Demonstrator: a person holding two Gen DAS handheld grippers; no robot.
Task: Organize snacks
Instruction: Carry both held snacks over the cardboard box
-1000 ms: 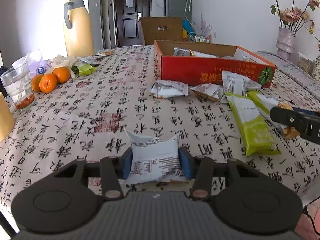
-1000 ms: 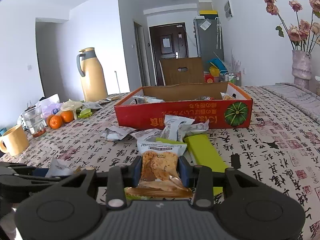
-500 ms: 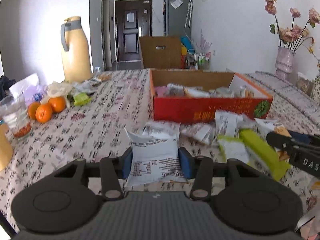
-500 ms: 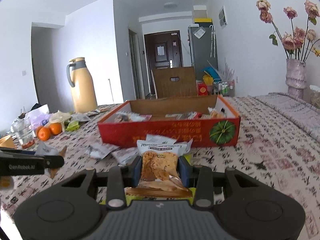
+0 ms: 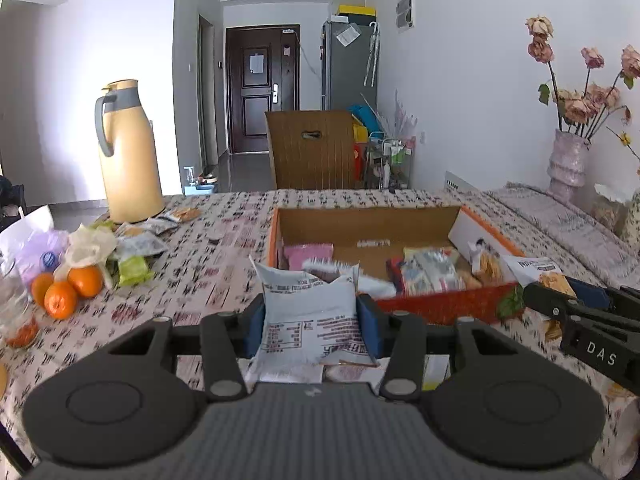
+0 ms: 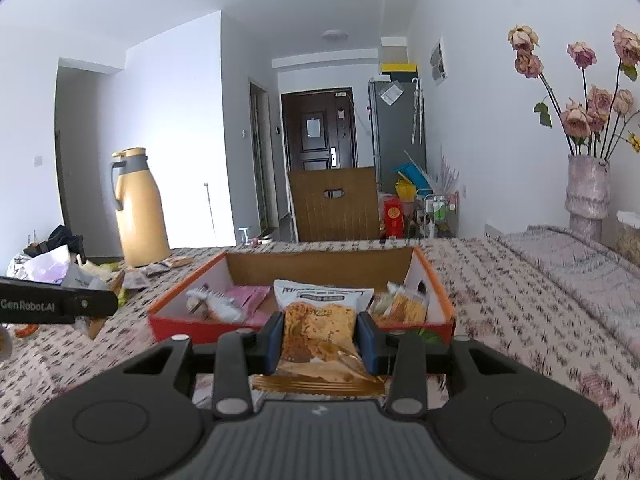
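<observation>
My left gripper is shut on a white snack packet with printed text, held up in front of the red cardboard box. In the right wrist view my right gripper is shut on a clear packet of brown biscuits, just before the near wall of the same box. Several snack packets lie inside the box. The right gripper with its packet shows at the right edge of the left wrist view. At the left of the right wrist view the left gripper's finger shows.
A tan thermos jug stands at the back left. Oranges, a glass and loose wrappers lie on the left of the patterned tablecloth. A vase of dried roses stands at the right. A wooden chair back is behind the table.
Both grippers rose and moved forward toward the red box with their packets still held. The loose packets and green bags in front of the box have dropped out of sight below.
</observation>
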